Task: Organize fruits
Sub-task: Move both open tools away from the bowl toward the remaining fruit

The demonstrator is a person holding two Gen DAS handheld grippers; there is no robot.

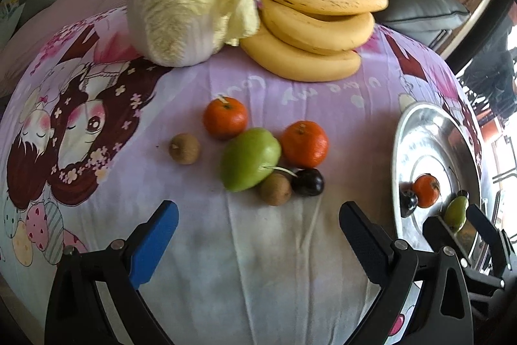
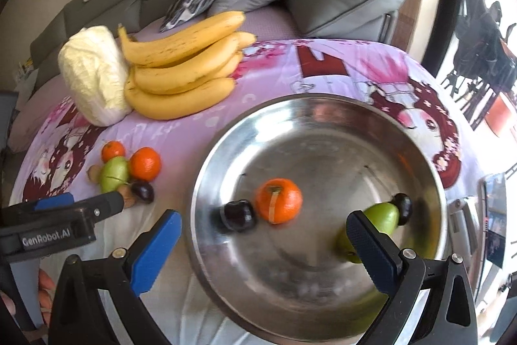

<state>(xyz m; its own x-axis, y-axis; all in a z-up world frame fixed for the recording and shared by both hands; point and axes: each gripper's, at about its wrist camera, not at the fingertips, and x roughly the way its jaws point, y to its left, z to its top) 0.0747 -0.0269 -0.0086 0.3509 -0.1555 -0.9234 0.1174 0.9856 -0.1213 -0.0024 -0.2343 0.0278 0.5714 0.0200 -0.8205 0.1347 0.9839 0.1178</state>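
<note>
Fruits [image 1: 250, 159] loose on the cloth (more in the steel bowl [image 2: 323, 118]), left tool [image 1: 258, 231] and right tool [image 2: 263, 243] both spread apart, empty

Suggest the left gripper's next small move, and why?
Probably ease the left gripper forward and down over the small brown fruit nearest it. Its jaws stand open and empty, just short of the loose cluster on the cloth, while the metal plate already holds an orange, a green fruit and dark ones.

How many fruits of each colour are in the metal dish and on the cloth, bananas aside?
Orange: 3
Green: 2
Dark: 3
Brown: 2
Total: 10
</note>
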